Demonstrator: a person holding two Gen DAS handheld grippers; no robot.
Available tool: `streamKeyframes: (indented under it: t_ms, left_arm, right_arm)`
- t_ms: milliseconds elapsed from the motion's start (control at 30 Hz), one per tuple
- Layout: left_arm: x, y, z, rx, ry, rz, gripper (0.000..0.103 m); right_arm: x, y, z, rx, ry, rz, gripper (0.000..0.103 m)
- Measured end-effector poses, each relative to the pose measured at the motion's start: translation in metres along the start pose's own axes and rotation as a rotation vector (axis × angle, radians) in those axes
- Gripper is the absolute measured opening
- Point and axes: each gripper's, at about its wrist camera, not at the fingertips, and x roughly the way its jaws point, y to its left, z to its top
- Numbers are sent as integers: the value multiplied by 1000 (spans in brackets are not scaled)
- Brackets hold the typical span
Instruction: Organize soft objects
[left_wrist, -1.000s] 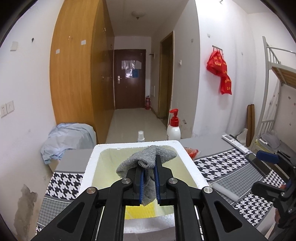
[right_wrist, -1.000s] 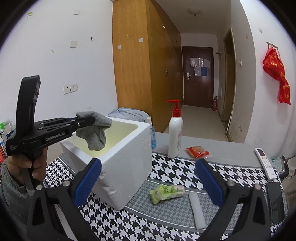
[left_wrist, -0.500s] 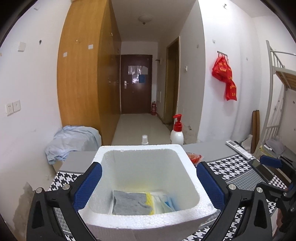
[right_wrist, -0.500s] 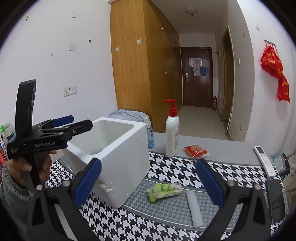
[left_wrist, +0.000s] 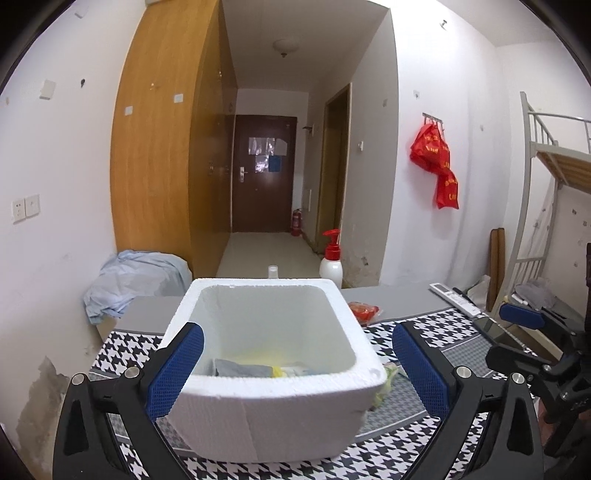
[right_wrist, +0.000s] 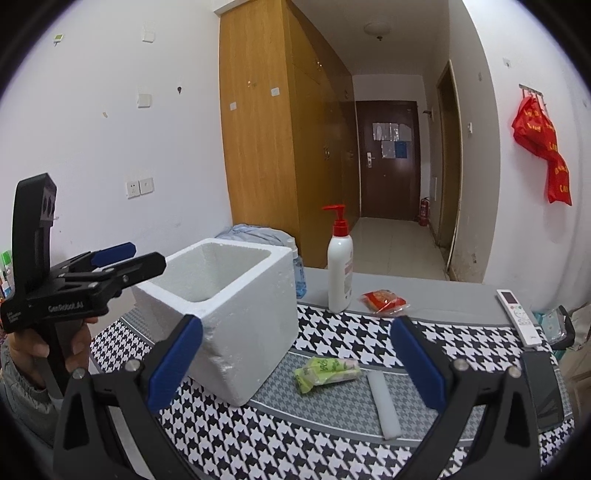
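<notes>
Grey sock (left_wrist: 240, 368) lies on the floor of the white foam box (left_wrist: 273, 410) at lower centre, beside yellow and pale cloths. Left tool (left_wrist: 295, 369) is spread wide around the box's near wall, gripping nothing; its jaws have just been opening. Right tool (right_wrist: 295, 362) also gapes empty, the box's corner just past its left pad. On the houndstooth counter (right_wrist: 332, 435): green packet (right_wrist: 327, 371), white strip, pump bottle (right_wrist: 340, 273), red packet, remote.
</notes>
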Motion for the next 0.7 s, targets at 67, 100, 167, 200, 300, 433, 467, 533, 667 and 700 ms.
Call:
streamKeyframes:
  t_ms: [67, 100, 167, 200, 300, 433, 467, 533, 667, 700]
  left_arm:
    - [-6, -3, 0, 6, -5, -9, 102]
    - [-8, -4, -1, 13, -7, -13, 102]
    - [-14, -8, -2, 28, -13, -16, 102]
    - [-17, -9, -3, 29, -18, -17, 102]
    - [-24, -10, -6, 12, -20, -30, 102]
    - [-29, -10, -10, 4, -24, -31, 102]
    - [-31, -10, -11, 2, -25, -32, 102]
    - [-33, -11, -13, 0, -25, -34, 102]
    - [-36, -10, -19, 0, -22, -25, 102]
    - [-37, -9, -20, -5, -19, -30, 102]
  right_arm:
    - [-4, 2, -2, -1, -5, 1, 103]
    - [-6, 3, -3, -4, -6, 0, 103]
    - [-10, 5, -4, -6, -11, -2, 103]
    - [-12, 5, -4, -5, -14, -3, 103]
    - [-18, 6, -6, -2, -21, -2, 103]
    - [-22, 9, -8, -6, -18, -3, 103]
    - [-22, 10, -9, -6, -17, -3, 103]
    - [-24, 11, -10, -6, -19, -2, 103]
    - [-28, 12, -14, 5, -26, 10, 103]
    - [-28, 11, -16, 10, -27, 11, 103]
